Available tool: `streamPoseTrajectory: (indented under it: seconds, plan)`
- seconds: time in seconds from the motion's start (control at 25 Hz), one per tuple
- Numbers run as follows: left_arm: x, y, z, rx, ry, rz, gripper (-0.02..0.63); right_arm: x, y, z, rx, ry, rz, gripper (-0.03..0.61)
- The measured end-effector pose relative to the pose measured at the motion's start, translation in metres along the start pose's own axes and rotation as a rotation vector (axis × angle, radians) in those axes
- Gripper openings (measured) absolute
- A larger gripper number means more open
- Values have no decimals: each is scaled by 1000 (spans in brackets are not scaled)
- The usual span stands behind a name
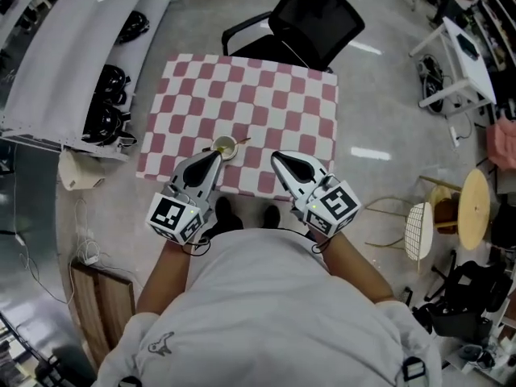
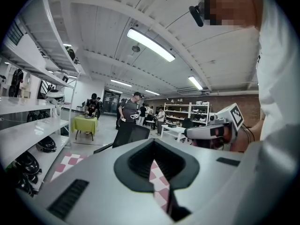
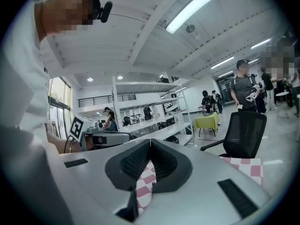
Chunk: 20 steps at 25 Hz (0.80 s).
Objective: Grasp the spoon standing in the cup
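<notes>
A small gold-rimmed cup (image 1: 223,147) stands near the front edge of the table with the pink-and-white checked cloth (image 1: 266,103). A spoon (image 1: 240,142) stands in it, its handle leaning out to the right. My left gripper (image 1: 214,156) is shut, its tip just in front of the cup and slightly to its left. My right gripper (image 1: 277,157) is shut too, a short way right of the cup. Neither touches the cup. In the left gripper view the jaws (image 2: 153,143) meet over the checked cloth. The right gripper view shows the same (image 3: 149,142). Neither gripper view shows the cup.
A black office chair (image 1: 310,22) stands at the table's far side. White shelving with dark helmets (image 1: 109,103) runs along the left. A wire stool (image 1: 418,230) and a round wooden stool (image 1: 474,206) stand to the right. People stand far off (image 2: 130,108).
</notes>
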<state>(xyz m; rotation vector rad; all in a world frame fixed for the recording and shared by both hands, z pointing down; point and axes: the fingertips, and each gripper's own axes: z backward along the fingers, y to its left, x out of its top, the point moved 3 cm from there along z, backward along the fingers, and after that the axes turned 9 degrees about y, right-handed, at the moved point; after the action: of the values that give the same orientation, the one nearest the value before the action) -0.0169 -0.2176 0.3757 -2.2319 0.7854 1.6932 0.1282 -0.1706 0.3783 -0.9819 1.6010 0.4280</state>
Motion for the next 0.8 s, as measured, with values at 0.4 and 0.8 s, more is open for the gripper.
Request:
streamPoseTrajectory:
  seconds: [0.4, 0.8]
  plan:
    - [4, 49, 6, -186, 21, -68, 11, 5, 9, -49, -158, -42, -68, 32]
    - [-5, 74, 14, -351, 66, -100, 11, 6, 21, -77, -286, -44, -101, 32]
